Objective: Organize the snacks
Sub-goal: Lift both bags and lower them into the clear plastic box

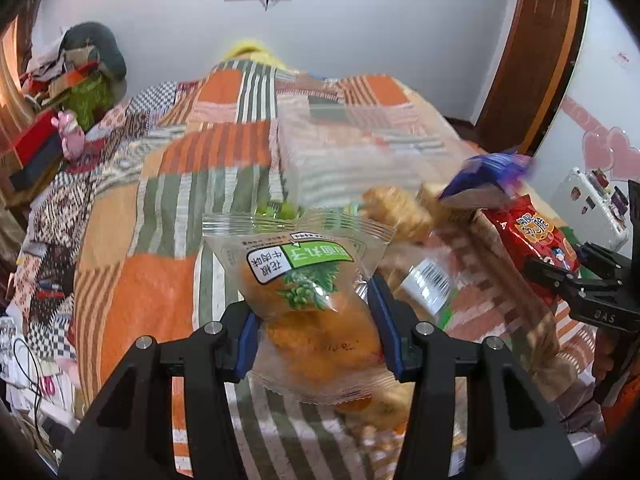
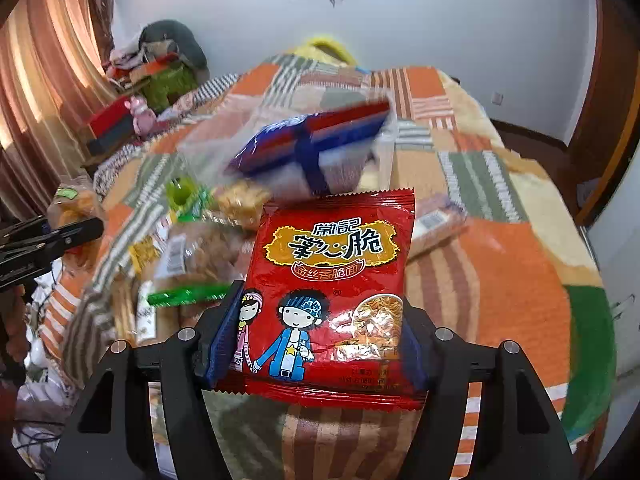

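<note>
My left gripper [image 1: 316, 320] is shut on a clear packet of orange snack balls with a green label [image 1: 308, 280], held above the bed. My right gripper [image 2: 320, 332] is shut on a red crispy-noodle packet with cartoon figures [image 2: 332, 280]; its blue pads press on both sides. The left wrist view shows that red packet [image 1: 532, 236] at the right. A blurred blue packet [image 2: 312, 148] lies beyond it, above a pile of loose snack packets [image 2: 200, 252]. Whether it rests on the pile I cannot tell.
A patchwork quilt in orange, green and stripes [image 2: 500, 260] covers the bed. A clear plastic box [image 1: 340, 156] stands on it behind the snacks. Clutter and a pink toy [image 1: 72, 136] sit at the far left. A wooden door frame [image 1: 536, 60] is on the right.
</note>
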